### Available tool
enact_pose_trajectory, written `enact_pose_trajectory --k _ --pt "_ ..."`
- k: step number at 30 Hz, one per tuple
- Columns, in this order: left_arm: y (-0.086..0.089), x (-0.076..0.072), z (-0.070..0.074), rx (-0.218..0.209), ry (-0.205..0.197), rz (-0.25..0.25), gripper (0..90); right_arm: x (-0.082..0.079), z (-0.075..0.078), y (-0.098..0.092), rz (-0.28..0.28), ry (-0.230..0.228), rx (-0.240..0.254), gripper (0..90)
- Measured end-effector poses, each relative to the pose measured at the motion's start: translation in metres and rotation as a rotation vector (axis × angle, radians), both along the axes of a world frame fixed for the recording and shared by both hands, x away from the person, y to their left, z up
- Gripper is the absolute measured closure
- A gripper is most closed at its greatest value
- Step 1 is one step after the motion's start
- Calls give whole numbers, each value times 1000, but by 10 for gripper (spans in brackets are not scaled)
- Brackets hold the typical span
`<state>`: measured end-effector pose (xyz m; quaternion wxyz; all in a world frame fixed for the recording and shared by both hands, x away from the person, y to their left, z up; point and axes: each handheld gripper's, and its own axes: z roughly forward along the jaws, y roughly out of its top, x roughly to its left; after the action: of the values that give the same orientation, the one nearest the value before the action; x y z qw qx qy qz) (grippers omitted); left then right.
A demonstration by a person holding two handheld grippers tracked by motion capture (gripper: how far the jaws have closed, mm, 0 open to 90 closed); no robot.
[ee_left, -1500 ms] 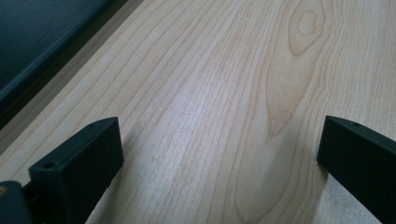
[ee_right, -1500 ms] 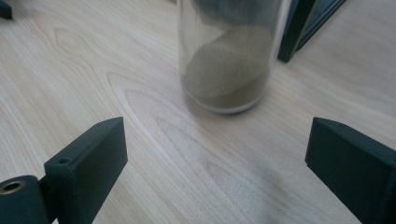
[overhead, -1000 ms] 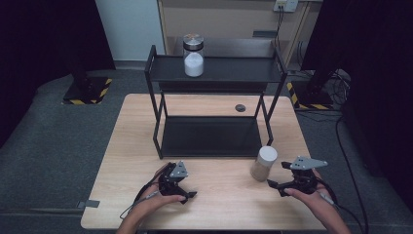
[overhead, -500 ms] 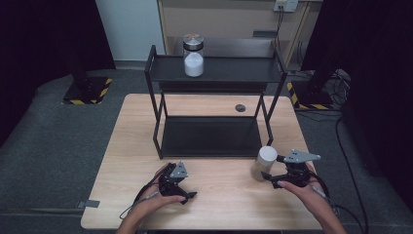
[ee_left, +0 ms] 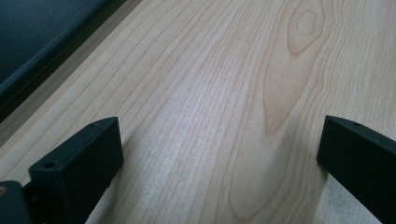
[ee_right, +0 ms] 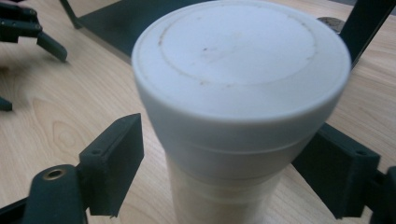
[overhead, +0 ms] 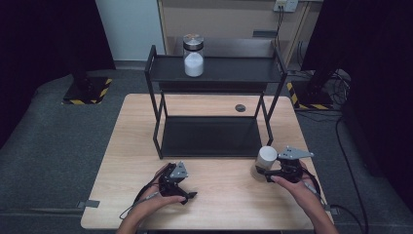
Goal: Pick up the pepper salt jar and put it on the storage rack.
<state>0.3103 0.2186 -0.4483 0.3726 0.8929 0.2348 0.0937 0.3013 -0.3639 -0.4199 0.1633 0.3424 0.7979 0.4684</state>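
Note:
A pale cylinder container with a white lid [overhead: 266, 157] stands upright on the wooden table [overhead: 224, 204], right of centre near the front edge. My right gripper [overhead: 259, 174] reaches it from the right. In the right gripper view the container [ee_right: 240, 84] stands between the jaws of that gripper [ee_right: 229, 158]. The jaws have just been closing around it, and a narrow gap still shows beside the left jaw. My left gripper [overhead: 188, 191] rests at the front left. It is open [ee_left: 219, 154] over bare wood, with nothing between its jaws.
A black two-tier rack [overhead: 214, 75] stands at the back of the table. A glass jar of white powder with a metal lid [overhead: 193, 56] sits on its top shelf. A small dark disc [overhead: 240, 107] lies behind the rack's lower shelf [overhead: 209, 136].
My right gripper has slid left up to the container, which now stands between its jaws, and the jaws have narrowed. The left gripper has kept still.

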Motion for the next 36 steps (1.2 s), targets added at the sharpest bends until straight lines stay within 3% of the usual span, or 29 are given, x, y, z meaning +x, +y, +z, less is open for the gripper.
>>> enact_pose_trajectory --k 15,26,32,36 --pt "-1 -1 0 1 0 -1 0 -6 -17 -1 -43 -35 73 334" --pt "-1 -1 0 1 0 -1 0 -16 -22 2 -42 -111 47 363" --pt "-1 -1 0 1 0 -1 0 -20 -25 2 -45 -122 67 365" --pt "-1 -1 0 1 0 -1 0 -24 -18 2 -44 -139 82 365"
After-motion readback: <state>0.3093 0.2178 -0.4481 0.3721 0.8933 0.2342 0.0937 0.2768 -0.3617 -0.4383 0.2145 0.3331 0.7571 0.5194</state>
